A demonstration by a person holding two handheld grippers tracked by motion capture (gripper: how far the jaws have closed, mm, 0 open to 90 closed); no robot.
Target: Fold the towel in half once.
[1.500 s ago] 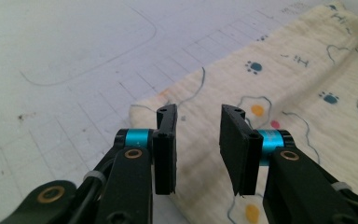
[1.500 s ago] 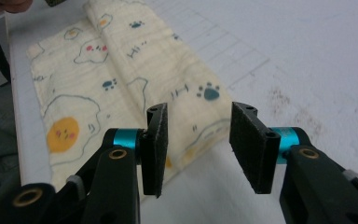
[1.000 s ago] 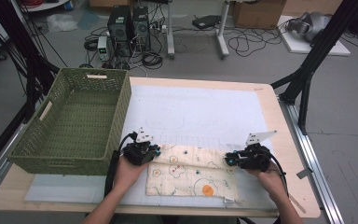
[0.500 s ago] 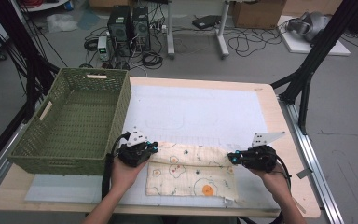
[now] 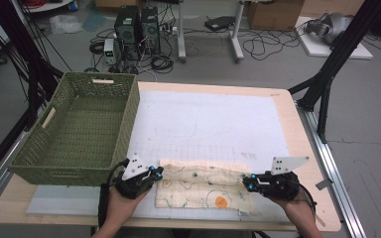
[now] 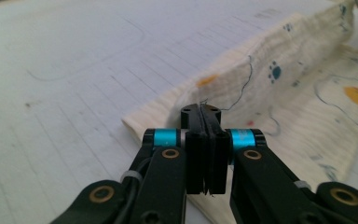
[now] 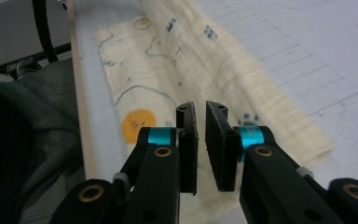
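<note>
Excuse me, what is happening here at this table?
A person is folding a printed cloth on the table's white mat. The left tool is shut on the cloth's raised edge. The right tool stands slightly open above the cloth's other end. A green basket waits at the left.

High view: fixed overhead, on the person's side, facing forward and down over the whole light wooden desk (image 5: 297, 106), far enough to take in the floor beyond. Left gripper view: very close, low over the white gridded paper mat (image 6: 65, 60), looking along its own black jaws, which are pressed together. Right gripper view: equally close, looking along its own jaws, slightly parted, toward the desk's near edge. All three share the cream printed cloth with an orange spot (image 5: 203, 186) (image 6: 279, 93) (image 7: 200, 60) and the mat.
</note>
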